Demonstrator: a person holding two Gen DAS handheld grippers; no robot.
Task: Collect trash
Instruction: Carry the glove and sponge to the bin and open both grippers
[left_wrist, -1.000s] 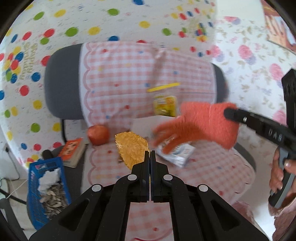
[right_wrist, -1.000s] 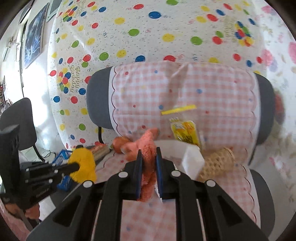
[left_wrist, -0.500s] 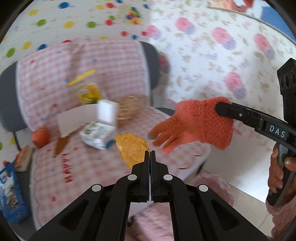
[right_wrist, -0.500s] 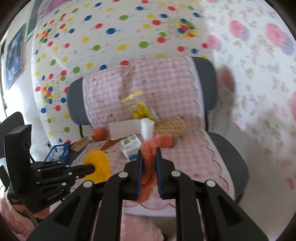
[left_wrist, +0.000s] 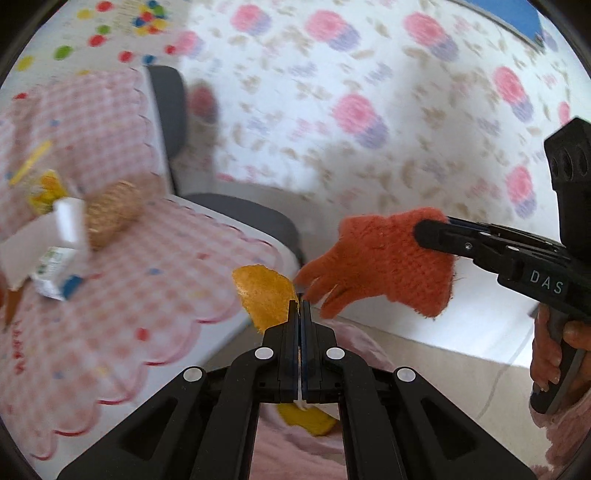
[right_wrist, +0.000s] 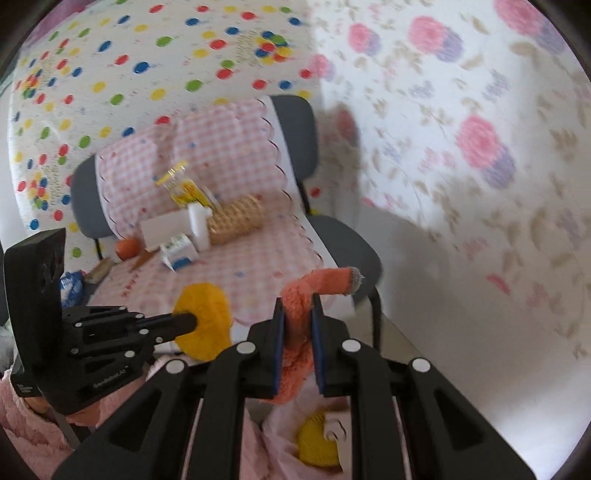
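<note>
Nearest in the left wrist view, the left hand-held gripper (left_wrist: 300, 308) is clenched tight on a thin yellow-orange peel (left_wrist: 264, 295), which stands up from the jaws with its flat face toward the camera. Just to its right and a little farther, the right hand-held gripper (right_wrist: 298, 301) grasps an orange knitted glove (left_wrist: 384, 262). The glove's long axis runs across the scene, its cuff at the jaws and its fingers pointing left, their tips close to the peel. In the right wrist view the same glove rises between the jaws and folds over to the right.

Both carried things are off the right edge of the chair seat (right_wrist: 266, 266), so the trash left behind lies to the left and farther away. The left hand-held gripper is the nearer one to it. No bin shows in either current view, so I cannot tell where these two things should be dropped.

The seat is covered by a pink checked cloth and carries a small carton (right_wrist: 179, 254), a white box (right_wrist: 171, 229), a woven roll (right_wrist: 238, 218) lying on its side, and a yellow packet (right_wrist: 188, 192) leaning against the backrest. An orange fruit (right_wrist: 127, 248) sits at the far left edge.

Behind the chair hang a spotted sheet (right_wrist: 147, 66) on the left and a flowered sheet (right_wrist: 461, 129) on the right.
</note>
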